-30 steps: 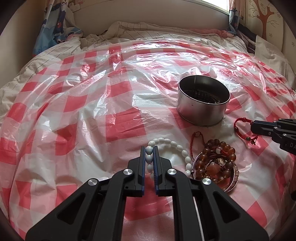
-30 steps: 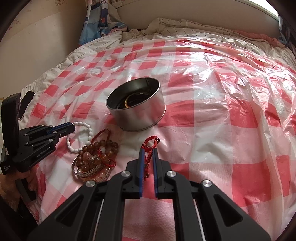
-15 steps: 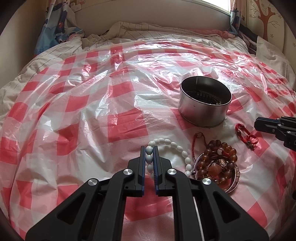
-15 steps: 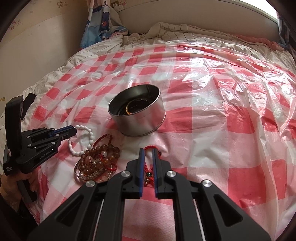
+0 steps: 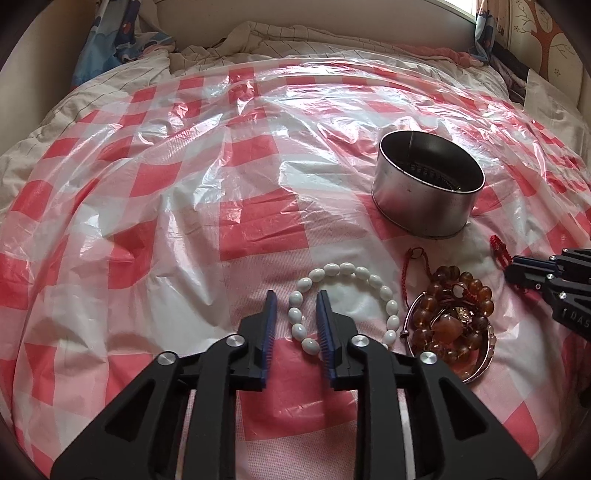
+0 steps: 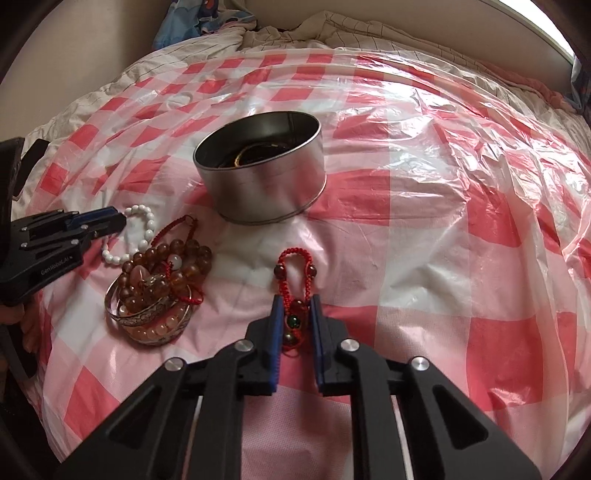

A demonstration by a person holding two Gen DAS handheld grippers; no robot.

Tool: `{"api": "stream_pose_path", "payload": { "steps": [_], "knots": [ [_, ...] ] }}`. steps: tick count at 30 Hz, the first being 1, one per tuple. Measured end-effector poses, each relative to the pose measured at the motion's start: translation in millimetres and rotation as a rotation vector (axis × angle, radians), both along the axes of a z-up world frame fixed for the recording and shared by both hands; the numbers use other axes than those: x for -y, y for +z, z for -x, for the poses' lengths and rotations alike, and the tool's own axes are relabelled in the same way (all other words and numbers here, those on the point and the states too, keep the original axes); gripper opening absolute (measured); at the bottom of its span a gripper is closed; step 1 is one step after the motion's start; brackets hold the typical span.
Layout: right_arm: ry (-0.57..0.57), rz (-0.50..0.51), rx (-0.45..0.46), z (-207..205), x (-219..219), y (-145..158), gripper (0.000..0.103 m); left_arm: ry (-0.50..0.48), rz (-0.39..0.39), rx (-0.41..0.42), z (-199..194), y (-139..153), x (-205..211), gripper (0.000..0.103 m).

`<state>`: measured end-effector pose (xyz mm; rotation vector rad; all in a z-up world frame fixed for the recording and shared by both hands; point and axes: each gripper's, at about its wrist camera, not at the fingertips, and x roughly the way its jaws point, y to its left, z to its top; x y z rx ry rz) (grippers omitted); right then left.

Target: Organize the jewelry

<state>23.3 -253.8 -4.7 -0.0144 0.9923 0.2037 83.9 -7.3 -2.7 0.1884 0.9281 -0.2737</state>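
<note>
Between the parted jaws of the left gripper [image 5: 295, 295], just opened: the left side of the white bead bracelet [image 5: 347, 267], flat on the sheet, a gap on either side, neither blue pad pressing on a bead. Released, then, not grasping. Rest of that loop curving away to the right of the jaws.

Between the jaws of the right gripper [image 6: 294, 299], just drawn closer and standing a narrow way apart: the beaded end of the red cord bracelet [image 6: 295, 254], with a green bead and brownish ones in the slot. Red cords right up against the pads; cannot tell whether pinched or only lying there. Looped end of the cord poking out ahead of the tips, towards the tin, flat on the sheet.

Further out, between the two grippers: a heap of amber bead bracelets [image 5: 450, 325] piled with a metal bangle [image 6: 147, 321] and a thin red string, just beside the white bracelet, touching or nearly so.

Beyond the heap and the red cord bracelet: a round metal tin [image 6: 266, 192], upright and open-topped, with dark pieces and a gold-coloured ring lying at the bottom, apart from all the loose bracelets.

Underneath everything: a crinkled red-and-white checked plastic sheet [image 5: 258, 214] spread over a bed, with a pale lined quilt [image 5: 258, 33] bunched at the far edge.
</note>
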Motion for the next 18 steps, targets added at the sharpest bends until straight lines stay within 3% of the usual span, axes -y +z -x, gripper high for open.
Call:
{"api": "stream_pose_path", "payload": {
  "steps": [3,4,5,8,13,18],
  "knots": [
    [-0.003,-0.114,0.009,1,7,7,0.010,-0.015,-0.014,-0.005,1,-3,4,0.032],
    [-0.006,-0.139,0.015,2,8,10,0.011,-0.031,-0.013,-0.004,3,-3,6,0.028],
    [-0.009,-0.158,0.022,2,9,12,0.010,-0.049,-0.014,-0.001,4,-2,8,0.008],
    [-0.021,-0.191,0.042,3,13,18,0.010,-0.078,-0.018,0.023,10,3,13,0.007],
    [-0.017,-0.207,0.066,4,14,26,0.011,-0.048,0.010,0.092,13,19,7,0.007],
    [-0.016,-0.210,0.070,4,14,25,0.011,-0.037,0.003,0.080,10,16,6,0.007]
  ]
}}
